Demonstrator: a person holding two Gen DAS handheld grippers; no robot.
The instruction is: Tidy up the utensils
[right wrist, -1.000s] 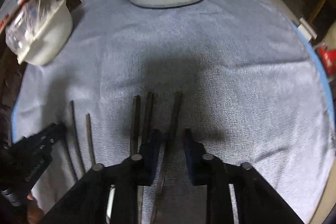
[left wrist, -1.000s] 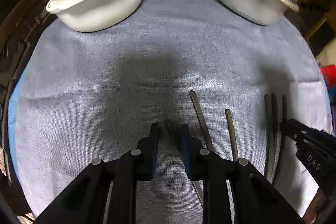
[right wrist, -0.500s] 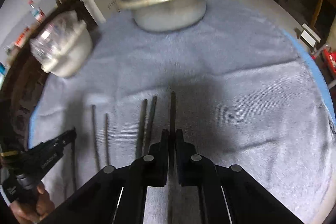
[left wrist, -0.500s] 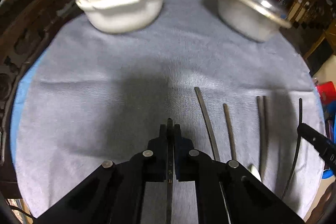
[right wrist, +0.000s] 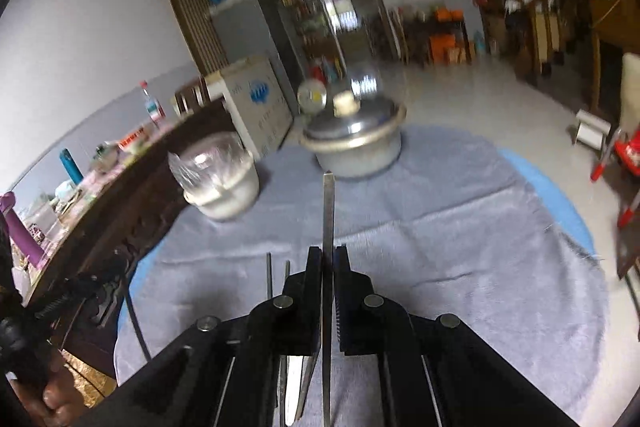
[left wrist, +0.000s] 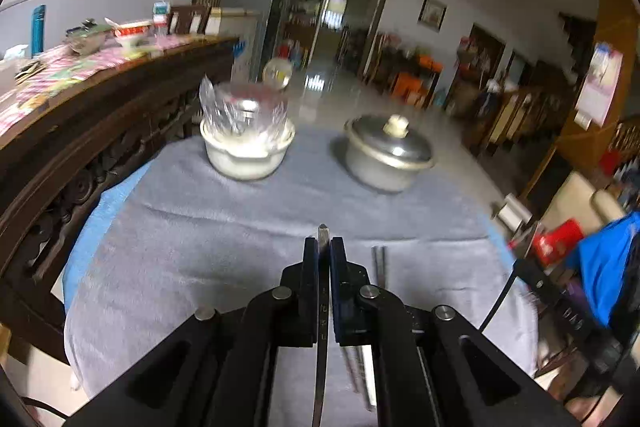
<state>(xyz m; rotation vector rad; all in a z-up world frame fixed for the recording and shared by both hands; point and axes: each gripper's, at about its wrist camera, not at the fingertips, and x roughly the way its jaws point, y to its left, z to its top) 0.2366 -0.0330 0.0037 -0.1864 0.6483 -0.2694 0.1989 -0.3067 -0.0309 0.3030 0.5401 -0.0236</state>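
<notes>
My left gripper (left wrist: pixel 323 247) is shut on a flat metal utensil (left wrist: pixel 322 311), whose handle tip pokes out past the jaws above the grey cloth (left wrist: pixel 192 239). My right gripper (right wrist: pixel 329 255) is shut on another flat metal utensil (right wrist: pixel 328 211), its long handle sticking forward. Two more handles (left wrist: pixel 378 263) lie on the cloth to the right of the left gripper. In the right wrist view, thin handles (right wrist: pixel 269 277) lie left of the jaws, and the left gripper (right wrist: pixel 80 291) shows at the left edge with its utensil (right wrist: pixel 136 323) hanging below.
A white pot covered in plastic wrap (left wrist: pixel 246 151) and a lidded metal pot (left wrist: pixel 386 157) stand at the far side of the round table. Carved dark wooden furniture (left wrist: pixel 80 135) runs along the left. A person's hand (right wrist: pixel 52 399) holds the left gripper.
Both grippers closed on a utensil handle each and rose off the cloth with them. Both views tipped up, so the room beyond the table now shows.
</notes>
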